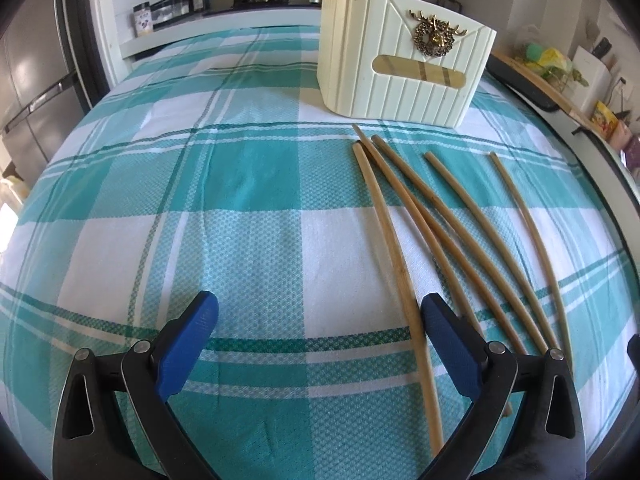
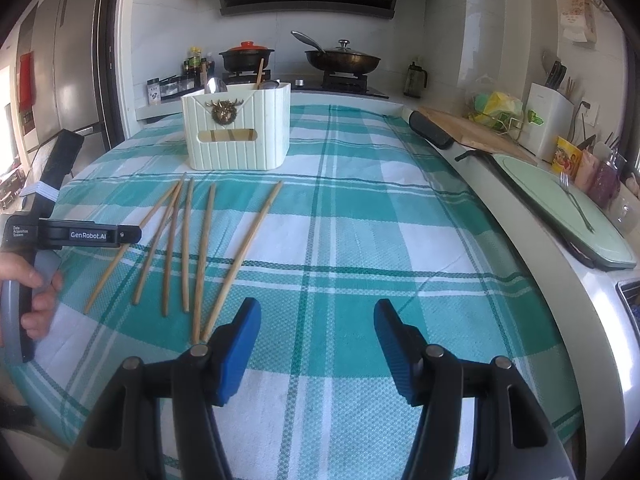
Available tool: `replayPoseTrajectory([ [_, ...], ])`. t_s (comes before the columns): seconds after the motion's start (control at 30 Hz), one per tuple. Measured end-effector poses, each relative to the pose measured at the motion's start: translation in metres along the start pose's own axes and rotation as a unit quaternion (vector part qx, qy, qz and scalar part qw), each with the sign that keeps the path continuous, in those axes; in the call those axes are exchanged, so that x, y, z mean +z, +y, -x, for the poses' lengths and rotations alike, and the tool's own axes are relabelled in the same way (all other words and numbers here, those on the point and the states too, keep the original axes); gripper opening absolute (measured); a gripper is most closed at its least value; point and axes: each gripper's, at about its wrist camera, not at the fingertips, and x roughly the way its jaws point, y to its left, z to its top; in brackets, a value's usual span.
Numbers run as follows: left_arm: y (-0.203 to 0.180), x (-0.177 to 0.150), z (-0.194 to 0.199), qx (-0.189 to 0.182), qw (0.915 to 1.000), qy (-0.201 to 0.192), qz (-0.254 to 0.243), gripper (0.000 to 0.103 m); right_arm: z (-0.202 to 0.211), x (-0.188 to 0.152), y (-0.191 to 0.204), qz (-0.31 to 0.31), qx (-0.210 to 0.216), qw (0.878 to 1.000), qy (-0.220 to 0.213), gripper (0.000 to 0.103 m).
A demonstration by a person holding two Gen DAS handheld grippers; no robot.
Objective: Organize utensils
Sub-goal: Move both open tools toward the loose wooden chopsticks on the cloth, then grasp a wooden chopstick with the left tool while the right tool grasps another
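Note:
Several wooden chopsticks [image 2: 188,248] lie loose and fanned out on the teal checked cloth [image 2: 360,240], in front of a cream ribbed utensil holder [image 2: 236,128]. The holder has spoons and one chopstick standing in it. In the left wrist view the chopsticks [image 1: 452,220] spread to the right, and the holder [image 1: 400,60] stands behind them. My left gripper [image 1: 320,312] is open over the cloth, and the leftmost chopstick runs just inside its right pad. My right gripper [image 2: 316,312] is open with nothing between its pads, to the right of the chopsticks' near ends.
A hand [image 2: 36,292] holds the left gripper's handle at the left edge. Behind the table are a stove with a clay pot [image 2: 246,56] and a wok [image 2: 342,60], plus spice bottles. A green tray with a fork [image 2: 576,200] and a cutting board [image 2: 460,124] lie to the right.

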Motion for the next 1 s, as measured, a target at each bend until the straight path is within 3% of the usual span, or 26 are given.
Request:
replayPoseTrajectory([
  [0.53, 0.012, 0.009, -0.005, 0.005, 1.0, 0.007, 0.005, 0.101, -0.001, 0.009, 0.008, 0.009, 0.015, 1.0, 0.005, 0.06],
  [0.8, 0.014, 0.036, -0.024, 0.01, 0.9991, 0.035, -0.021, 0.086, -0.078, 0.057, 0.017, -0.011, 0.1, 0.989, 0.112, 0.059],
  [0.9, 0.01, 0.044, -0.028, -0.002, 0.9977, 0.05, -0.046, 0.08, -0.111, 0.071, 0.033, 0.021, 0.106, 0.985, 0.133, 0.048],
  [0.93, 0.008, 0.047, -0.03, -0.007, 0.997, 0.055, -0.055, 0.078, -0.124, 0.075, 0.039, 0.03, 0.104, 0.983, 0.147, 0.035],
  [1.0, 0.007, 0.055, -0.033, -0.019, 0.9956, 0.064, -0.066, 0.067, -0.143, 0.084, 0.049, 0.045, 0.103, 0.981, 0.159, 0.027],
])
